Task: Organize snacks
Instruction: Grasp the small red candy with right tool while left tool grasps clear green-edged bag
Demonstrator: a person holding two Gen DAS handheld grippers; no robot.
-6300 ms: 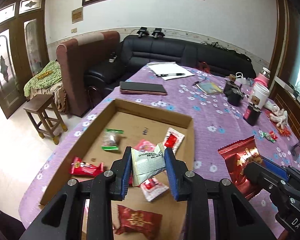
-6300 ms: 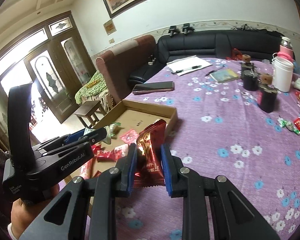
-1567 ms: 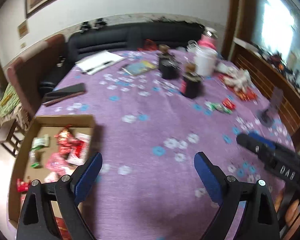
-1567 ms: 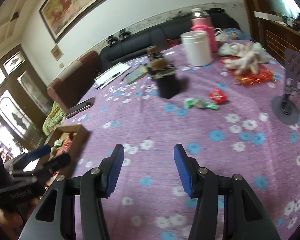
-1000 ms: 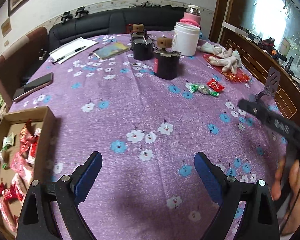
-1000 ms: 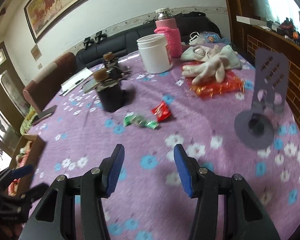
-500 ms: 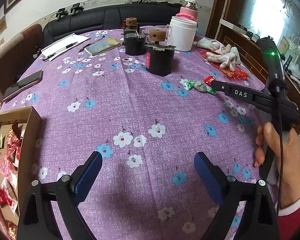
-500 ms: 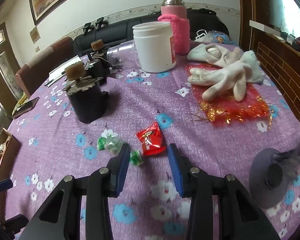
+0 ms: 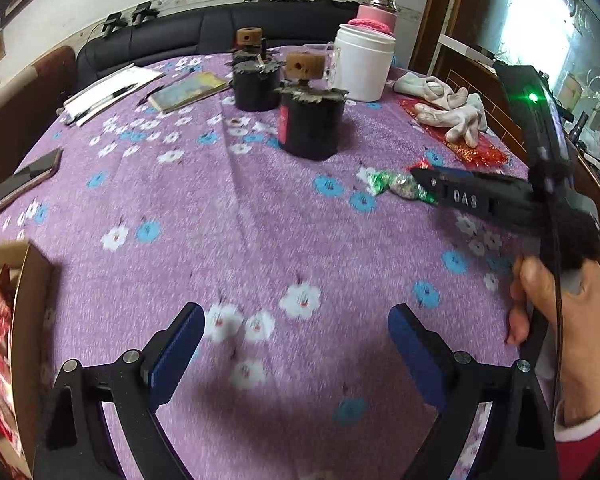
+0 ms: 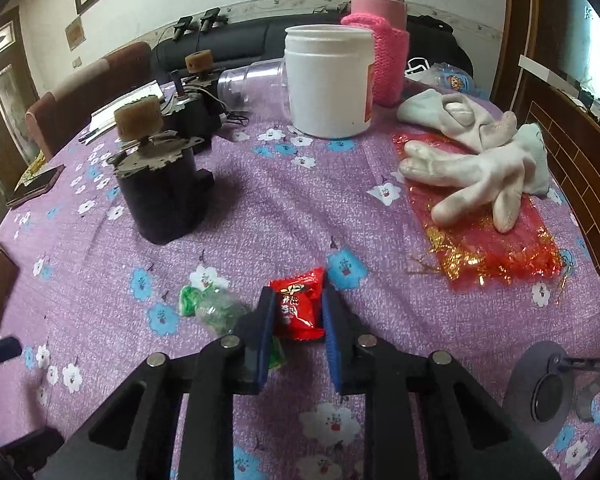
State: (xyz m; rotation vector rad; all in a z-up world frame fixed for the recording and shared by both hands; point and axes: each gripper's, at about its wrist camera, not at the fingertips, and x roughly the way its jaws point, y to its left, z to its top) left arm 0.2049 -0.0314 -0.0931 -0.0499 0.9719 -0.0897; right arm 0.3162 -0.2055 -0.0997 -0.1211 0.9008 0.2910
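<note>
Red-wrapped snack packet (image 10: 299, 309) with white lettering lies on the purple flower-print tablecloth (image 10: 260, 216), near the right-hand side of the table, and sits between the two blue-padded fingers of the right gripper (image 10: 296, 322). That gripper's jaws have just been closing; both pads now stand against the packet's left and right edges, clamped on it. Just left of it, touching the left finger, lies a green-and-clear twisted candy wrapper (image 10: 210, 307). Farther off on the left stands a black cylindrical motor with a tan block on its shaft (image 10: 162, 184), with a second one like it behind. At the far side a white plastic jar (image 10: 327, 86) stands upright beside a steel flask in a pink knitted sleeve (image 10: 380, 36). To the right, a pair of white work gloves (image 10: 472, 164) rests on a red and gold foil bag (image 10: 488, 240).

From the left wrist view, the left gripper (image 9: 296, 344) hangs above bare tablecloth on the near side, its blue pads wide apart with nothing between them. A person's hand (image 9: 556, 320) in a red cuff holds the right tool at the right edge, its black tip reaching down beside the green candy wrapper (image 9: 400, 186). At the near left edge, a brown cardboard box (image 9: 32, 320) shows red snack packets inside. A dark phone (image 9: 24, 182) lies at the far left.
</note>
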